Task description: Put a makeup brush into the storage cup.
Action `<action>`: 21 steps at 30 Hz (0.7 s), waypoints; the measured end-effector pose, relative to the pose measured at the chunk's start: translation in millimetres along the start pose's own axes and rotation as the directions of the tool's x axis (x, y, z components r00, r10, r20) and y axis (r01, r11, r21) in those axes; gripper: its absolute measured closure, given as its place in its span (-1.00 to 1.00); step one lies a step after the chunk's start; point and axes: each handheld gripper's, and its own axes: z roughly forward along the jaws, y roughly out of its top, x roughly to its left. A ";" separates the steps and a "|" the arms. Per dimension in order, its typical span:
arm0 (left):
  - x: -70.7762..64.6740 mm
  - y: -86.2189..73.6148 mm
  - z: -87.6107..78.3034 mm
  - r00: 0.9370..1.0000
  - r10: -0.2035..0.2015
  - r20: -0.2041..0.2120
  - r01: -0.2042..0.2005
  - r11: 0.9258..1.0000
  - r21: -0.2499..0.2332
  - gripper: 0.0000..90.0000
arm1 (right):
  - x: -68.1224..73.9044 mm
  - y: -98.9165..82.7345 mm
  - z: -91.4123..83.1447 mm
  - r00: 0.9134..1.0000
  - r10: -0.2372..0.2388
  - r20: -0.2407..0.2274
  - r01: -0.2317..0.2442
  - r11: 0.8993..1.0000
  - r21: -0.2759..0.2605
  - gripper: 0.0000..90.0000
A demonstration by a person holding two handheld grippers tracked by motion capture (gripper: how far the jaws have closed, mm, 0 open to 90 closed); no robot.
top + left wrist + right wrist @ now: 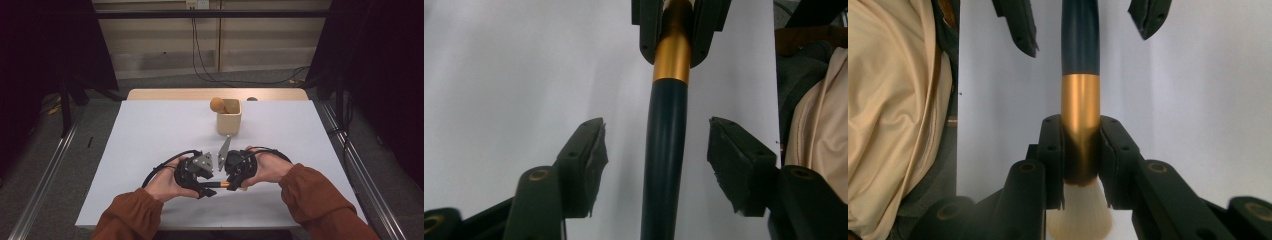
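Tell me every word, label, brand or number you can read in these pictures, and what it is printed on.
None can be read.
The brush, with its dark handle and gold band, bears no lettering in either gripper view.
The cream cup shows plain walls in the high view.
The white table carries no markings.
The wall outlet plate is too small to show any text.

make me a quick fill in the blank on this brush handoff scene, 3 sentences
1. The right gripper is shut on the ____ band of the makeup brush.
2. The left gripper has its jaws on either side of the brush's dark ____, not touching it.
3. The beige cup at the table's far side holds a round brown ____.

Missing words: gold; handle; ball
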 end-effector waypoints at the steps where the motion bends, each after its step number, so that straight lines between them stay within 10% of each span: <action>1: -0.1 0.0 -0.1 1.000 -0.009 0.005 0.009 1.000 -0.008 0.03 | 0.2 0.0 0.2 1.000 -0.001 0.000 0.001 1.000 0.001 0.65; 21: -0.6 0.9 4.5 0.999 -0.016 0.047 0.017 0.999 -0.031 0.57 | 2.6 1.6 3.8 1.000 -0.008 0.010 0.008 1.000 -0.002 0.65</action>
